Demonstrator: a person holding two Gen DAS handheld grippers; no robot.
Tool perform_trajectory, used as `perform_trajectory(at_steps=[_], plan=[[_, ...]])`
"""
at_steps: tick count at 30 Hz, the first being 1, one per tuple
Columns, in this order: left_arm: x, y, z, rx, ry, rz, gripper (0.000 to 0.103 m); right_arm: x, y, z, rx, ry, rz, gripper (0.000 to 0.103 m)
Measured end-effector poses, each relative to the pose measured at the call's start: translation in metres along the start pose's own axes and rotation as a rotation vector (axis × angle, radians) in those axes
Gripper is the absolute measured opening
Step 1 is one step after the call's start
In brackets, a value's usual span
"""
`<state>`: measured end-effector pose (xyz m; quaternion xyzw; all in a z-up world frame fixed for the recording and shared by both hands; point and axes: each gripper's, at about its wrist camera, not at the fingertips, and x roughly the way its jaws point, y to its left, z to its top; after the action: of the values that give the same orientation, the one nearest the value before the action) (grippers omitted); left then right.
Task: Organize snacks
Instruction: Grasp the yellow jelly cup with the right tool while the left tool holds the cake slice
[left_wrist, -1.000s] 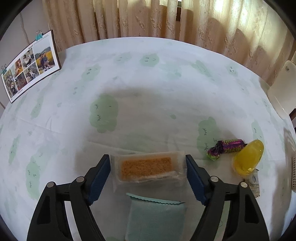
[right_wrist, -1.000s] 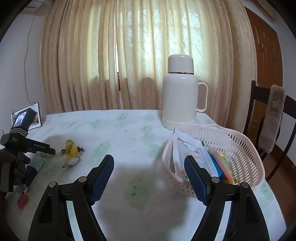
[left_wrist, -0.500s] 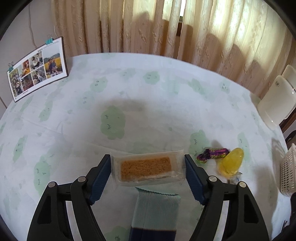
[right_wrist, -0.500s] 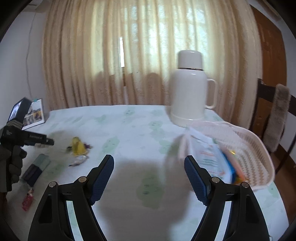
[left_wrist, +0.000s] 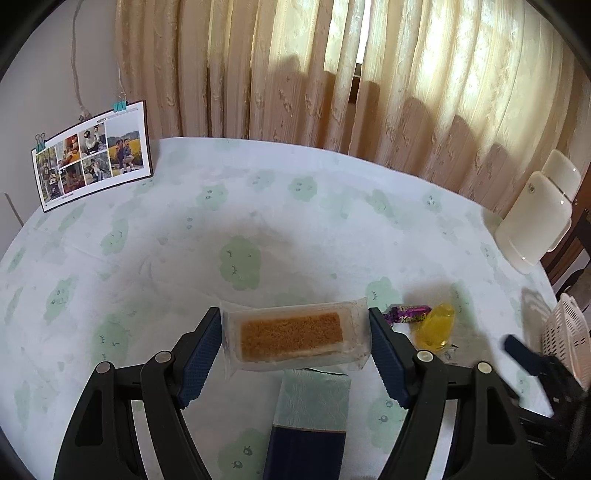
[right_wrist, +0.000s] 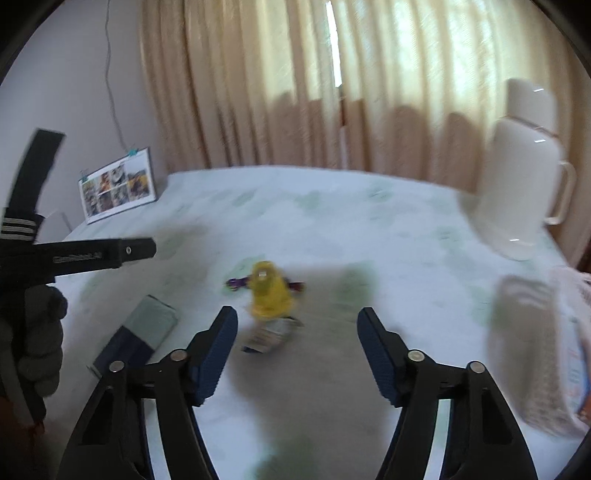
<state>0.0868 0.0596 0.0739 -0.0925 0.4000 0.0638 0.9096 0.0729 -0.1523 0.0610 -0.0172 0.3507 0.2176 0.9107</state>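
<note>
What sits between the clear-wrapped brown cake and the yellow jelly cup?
A purple-wrapped candy lies between the cake and the yellow jelly cup, seen in the left wrist view.

Tablecloth (left_wrist: 295, 229) white, green blobs (faces); yellow jelly cup (left_wrist: 437, 326); purple candy (left_wrist: 408, 313).

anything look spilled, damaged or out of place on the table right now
Nothing looks spilled or damaged. Some snacks lie loose on the tablecloth outside the basket: the yellow jelly cup on its side, the purple candy beside it, and a green-and-navy packet. The left hand-held gripper holds a wrapped cake.
</note>
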Motion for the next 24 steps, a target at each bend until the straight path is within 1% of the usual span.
perform_trajectory(at_steps=[4,8,10,14,18,24], plan=[[-0.004,0.002,0.0,-0.012,-0.004,-0.011,0.073,0.028,0.012,0.009,-0.019,0.042,0.014,0.058],[-0.005,0.003,0.0,-0.016,-0.003,-0.018,0.073,0.053,0.017,0.018,-0.027,0.078,-0.008,0.053],[-0.006,0.003,-0.001,-0.018,-0.003,-0.021,0.073,0.067,0.016,0.021,-0.022,0.104,-0.025,0.044],[-0.006,0.004,-0.001,-0.019,-0.001,-0.023,0.073,0.086,0.011,0.023,0.006,0.145,-0.02,0.037],[-0.004,0.003,-0.001,-0.017,0.003,-0.023,0.073,0.089,0.01,0.022,0.014,0.153,-0.014,0.036],[-0.004,0.001,-0.002,-0.009,0.003,-0.024,0.073,0.076,0.007,0.019,0.047,0.121,-0.002,0.035]])
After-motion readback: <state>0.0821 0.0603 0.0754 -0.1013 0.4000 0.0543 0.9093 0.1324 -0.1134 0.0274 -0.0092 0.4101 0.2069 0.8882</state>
